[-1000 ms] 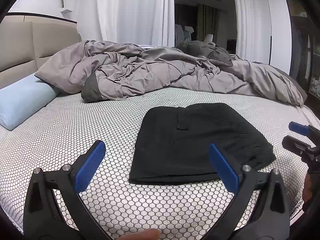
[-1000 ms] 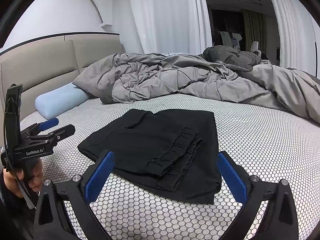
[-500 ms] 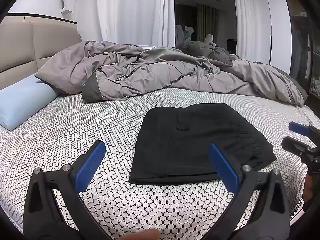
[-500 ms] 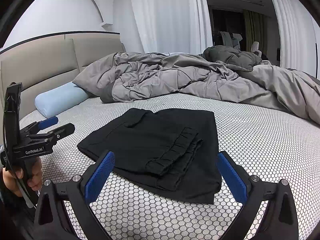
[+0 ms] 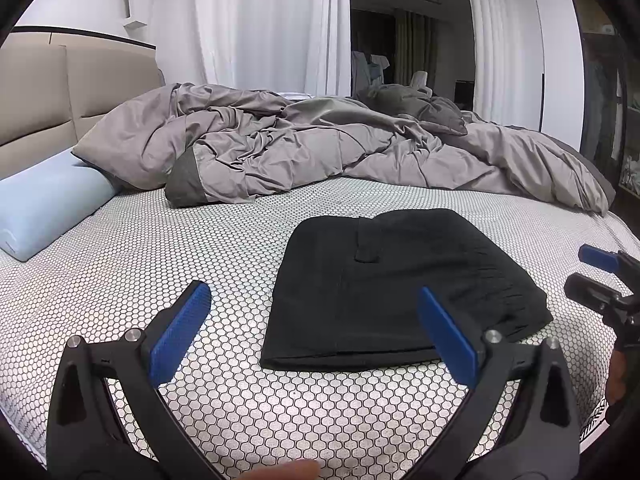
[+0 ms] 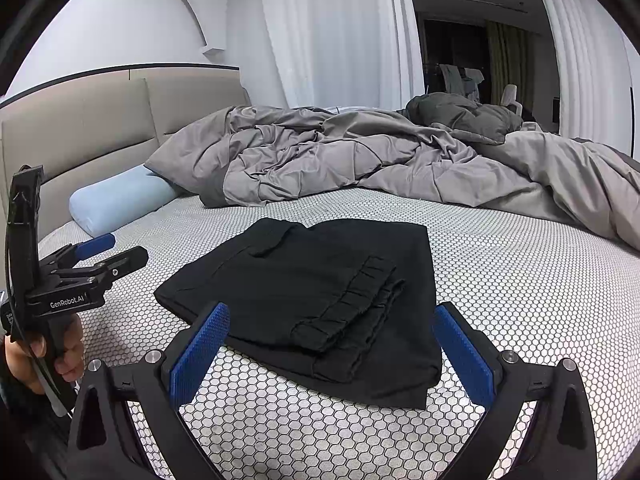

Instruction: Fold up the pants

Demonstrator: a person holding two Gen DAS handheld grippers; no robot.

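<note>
Black pants (image 5: 400, 284) folded, centre frame on my bed (image 5: 160, 248). Left gripper (image 5: 316, 328), right gripper (image 6: 332, 344) fingers wide, holding nothing.

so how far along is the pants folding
Done: the pants lie in a compact folded stack on the bed, waistband on top. In hand: nothing; the left gripper and right gripper are both open, held short of the cloth. Left: seemingly nothing, perhaps a last tidy.

Duvet (image 5: 340, 156) right end cut off; far room (image 6: 460, 64) dim.
</note>
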